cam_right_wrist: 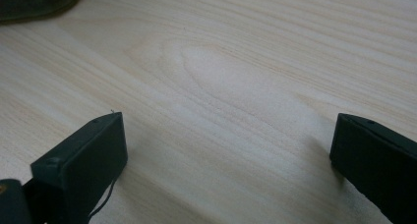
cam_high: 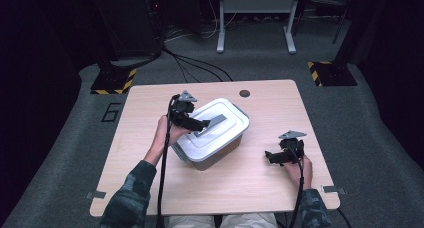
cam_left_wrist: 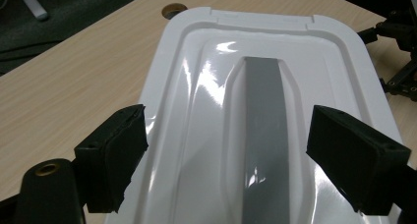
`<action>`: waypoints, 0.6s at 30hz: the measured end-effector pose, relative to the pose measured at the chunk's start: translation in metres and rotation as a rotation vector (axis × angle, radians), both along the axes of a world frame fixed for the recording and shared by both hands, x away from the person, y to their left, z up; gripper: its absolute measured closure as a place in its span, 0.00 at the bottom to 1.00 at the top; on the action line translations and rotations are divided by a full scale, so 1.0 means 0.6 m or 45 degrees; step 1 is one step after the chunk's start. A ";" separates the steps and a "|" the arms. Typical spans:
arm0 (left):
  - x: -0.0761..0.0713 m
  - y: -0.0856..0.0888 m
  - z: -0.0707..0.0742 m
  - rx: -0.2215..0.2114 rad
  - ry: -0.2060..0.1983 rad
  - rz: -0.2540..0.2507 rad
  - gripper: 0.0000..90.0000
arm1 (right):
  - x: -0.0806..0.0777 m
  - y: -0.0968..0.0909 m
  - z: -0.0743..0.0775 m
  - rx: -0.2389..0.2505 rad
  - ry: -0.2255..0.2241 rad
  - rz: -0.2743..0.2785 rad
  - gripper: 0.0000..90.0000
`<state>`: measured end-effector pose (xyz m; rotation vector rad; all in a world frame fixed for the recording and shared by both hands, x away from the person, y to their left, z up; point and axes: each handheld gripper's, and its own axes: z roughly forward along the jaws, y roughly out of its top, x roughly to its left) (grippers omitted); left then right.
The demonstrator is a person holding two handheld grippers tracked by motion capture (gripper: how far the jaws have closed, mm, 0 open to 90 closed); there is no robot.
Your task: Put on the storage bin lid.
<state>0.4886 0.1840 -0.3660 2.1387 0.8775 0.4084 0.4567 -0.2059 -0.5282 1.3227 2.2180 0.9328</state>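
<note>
1. A white plastic box [cam_high: 212, 138] with a snap-on lid [cam_left_wrist: 255, 111] is seen standing near the middle of the surface [cam_high: 260, 178], set at a slant to its edges.
2. The left gripper [cam_high: 200, 124] is held over the lid with its jaws apart, one on each side of the grey handle [cam_left_wrist: 265, 135]; nothing is pinched.
3. The right gripper [cam_high: 272, 157] is kept low over bare wood well to the side of the box, jaws wide apart and empty.
4. The box is judged stiff and fairly light; what is inside cannot be told.
5. The glossy lid is expected to be slippery, so the flat grey handle, lying in its recess, is judged the best place to be gripped.
</note>
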 end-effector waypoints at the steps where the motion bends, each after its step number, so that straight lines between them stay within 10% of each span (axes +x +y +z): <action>1: 0.000 0.000 0.000 0.000 0.000 0.000 0.16 | 0.000 0.000 0.000 0.000 0.000 0.000 0.00; 18: -0.013 0.128 0.000 0.012 -0.049 0.194 0.15 | 0.000 0.000 0.000 0.000 0.000 0.000 0.00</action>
